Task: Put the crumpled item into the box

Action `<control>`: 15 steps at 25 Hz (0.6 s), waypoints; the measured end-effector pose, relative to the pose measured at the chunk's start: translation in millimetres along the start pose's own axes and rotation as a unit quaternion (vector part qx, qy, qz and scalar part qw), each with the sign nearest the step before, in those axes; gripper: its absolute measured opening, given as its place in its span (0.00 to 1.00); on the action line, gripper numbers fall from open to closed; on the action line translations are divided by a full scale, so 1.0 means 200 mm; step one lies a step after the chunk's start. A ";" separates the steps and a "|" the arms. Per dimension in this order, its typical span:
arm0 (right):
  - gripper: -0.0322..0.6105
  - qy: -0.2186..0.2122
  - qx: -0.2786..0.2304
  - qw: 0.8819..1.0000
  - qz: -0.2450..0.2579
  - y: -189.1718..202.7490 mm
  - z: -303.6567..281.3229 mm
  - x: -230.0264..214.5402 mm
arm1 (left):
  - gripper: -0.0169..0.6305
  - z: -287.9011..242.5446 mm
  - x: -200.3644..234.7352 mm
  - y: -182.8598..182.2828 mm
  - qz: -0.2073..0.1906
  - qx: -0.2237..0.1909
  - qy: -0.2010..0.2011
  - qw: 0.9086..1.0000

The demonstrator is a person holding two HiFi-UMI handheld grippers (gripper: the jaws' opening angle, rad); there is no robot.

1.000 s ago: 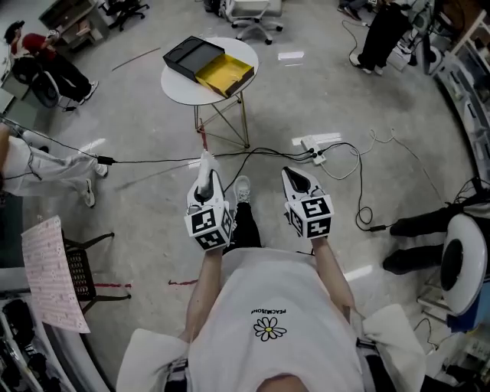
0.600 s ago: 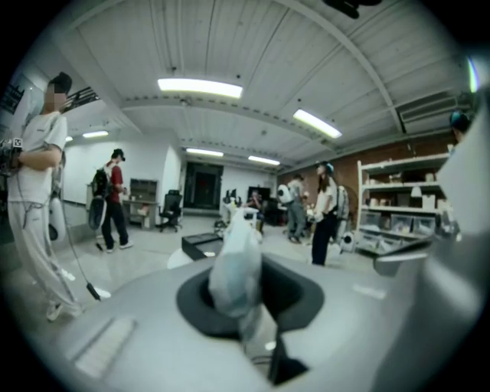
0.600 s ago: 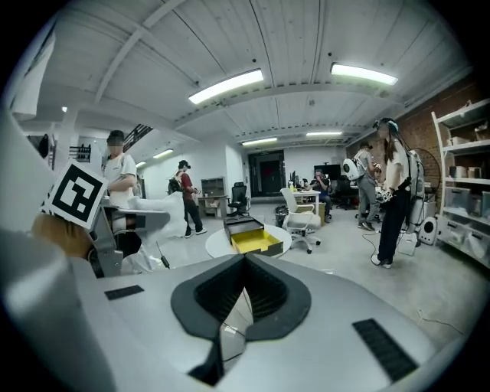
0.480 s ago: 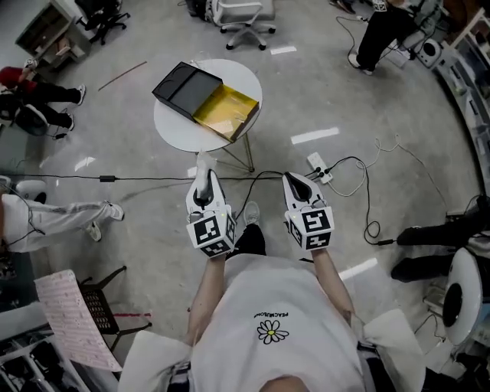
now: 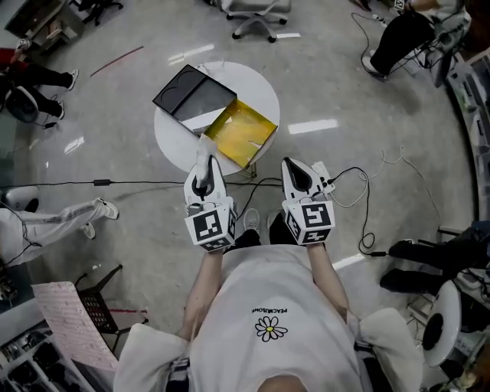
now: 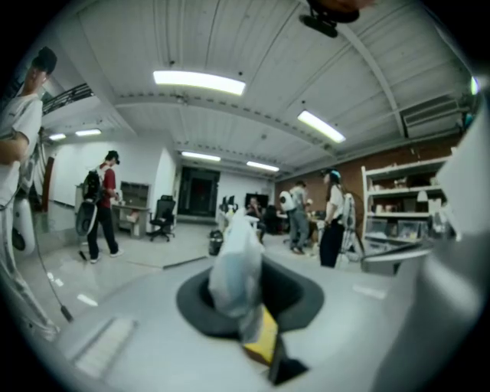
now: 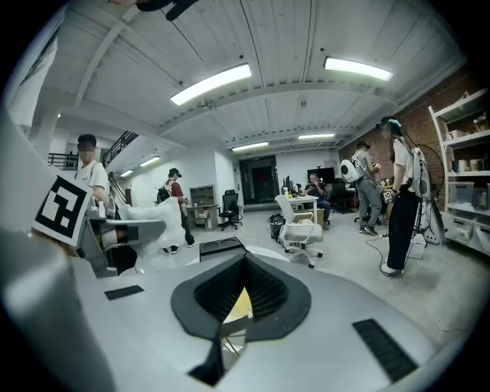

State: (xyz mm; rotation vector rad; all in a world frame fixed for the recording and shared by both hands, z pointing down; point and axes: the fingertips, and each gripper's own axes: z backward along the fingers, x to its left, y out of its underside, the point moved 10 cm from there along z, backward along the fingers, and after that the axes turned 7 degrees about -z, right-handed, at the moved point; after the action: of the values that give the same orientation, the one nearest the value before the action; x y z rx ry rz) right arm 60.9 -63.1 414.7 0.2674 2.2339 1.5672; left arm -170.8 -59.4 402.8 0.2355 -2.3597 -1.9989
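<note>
In the head view, a white crumpled plastic item (image 5: 204, 150) sticks out of the tip of my left gripper (image 5: 205, 167), which is shut on it. In the left gripper view the item (image 6: 232, 264) fills the space between the jaws of the left gripper (image 6: 239, 285). Just ahead is a round white table (image 5: 178, 139) with an open yellow box (image 5: 240, 135) and its black lid (image 5: 191, 93) beside it. A corner of the box (image 6: 261, 343) shows under the item. My right gripper (image 5: 299, 171) hovers level with the left, shut and empty; the right gripper (image 7: 243, 266) points at the box (image 7: 239, 305).
Black cables and a white power strip (image 5: 322, 174) lie on the floor right of the table. An office chair (image 5: 257, 11) stands beyond it. People's legs (image 5: 46, 227) show at the left and right edges. A black rack (image 5: 86, 302) is at lower left.
The table with box and lid has come nearer, now right in front of both gripper tips. The left gripper still holds the white item; the right stays shut.
</note>
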 end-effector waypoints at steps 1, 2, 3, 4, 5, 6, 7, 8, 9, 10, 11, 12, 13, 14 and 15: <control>0.05 -0.003 -0.001 1.000 -0.001 -0.02 -0.03 -0.01 | 0.09 -0.02 0.01 0.01 0.002 0.005 -0.004 1.000; 0.05 -0.007 -0.002 1.000 -0.001 -0.03 -0.06 -0.03 | 0.09 -0.05 0.01 0.01 0.004 0.009 -0.009 1.000; 0.05 -0.012 -0.003 1.000 -0.001 -0.05 -0.08 -0.04 | 0.09 -0.07 0.01 0.01 0.006 0.011 -0.014 1.000; 0.05 -0.019 -0.004 1.000 0.000 -0.06 -0.12 -0.06 | 0.09 -0.09 0.01 0.02 0.008 0.013 -0.020 1.000; 0.05 -0.027 -0.003 1.000 0.002 -0.07 -0.16 -0.07 | 0.09 -0.11 0.01 0.02 0.009 0.017 -0.026 0.999; 0.05 -0.036 0.000 0.999 0.006 -0.08 -0.20 -0.09 | 0.09 -0.13 0.01 0.02 0.011 0.023 -0.034 0.999; 0.05 -0.046 0.005 0.999 0.012 -0.09 -0.24 -0.10 | 0.09 -0.15 0.01 0.03 0.013 0.033 -0.043 0.998; 0.05 -0.057 0.011 0.998 0.018 -0.10 -0.28 -0.11 | 0.09 -0.17 0.01 0.04 0.016 0.042 -0.052 0.998; 0.05 -0.066 0.015 0.997 0.023 -0.11 -0.31 -0.11 | 0.09 -0.18 0.00 0.04 0.018 0.048 -0.059 0.997; 0.05 -0.074 0.018 0.997 0.027 -0.12 -0.33 -0.12 | 0.09 -0.19 0.00 0.04 0.018 0.051 -0.064 0.996; 0.05 -0.080 0.019 0.996 0.030 -0.13 -0.34 -0.12 | 0.09 -0.20 0.00 0.04 0.016 0.052 -0.069 0.996; 0.05 -0.086 0.020 0.996 0.033 -0.14 -0.35 -0.12 | 0.09 -0.21 0.00 0.04 0.015 0.053 -0.073 0.996; 0.05 -0.091 0.021 0.995 0.035 -0.14 -0.36 -0.12 | 0.09 -0.22 -0.01 0.04 0.015 0.053 -0.076 0.996; 0.05 -0.095 0.023 0.994 0.038 -0.14 -0.36 -0.13 | 0.09 -0.22 -0.01 0.04 0.016 0.053 -0.079 0.995; 0.05 -0.099 0.025 0.994 0.041 -0.14 -0.37 -0.13 | 0.09 -0.22 -0.01 0.04 0.016 0.053 -0.081 0.995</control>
State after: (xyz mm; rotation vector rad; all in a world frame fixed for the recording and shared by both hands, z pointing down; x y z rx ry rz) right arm 55.2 -145.4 415.0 0.5113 2.1327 1.4573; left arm -162.9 -101.3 418.5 0.0392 -2.5523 -1.9514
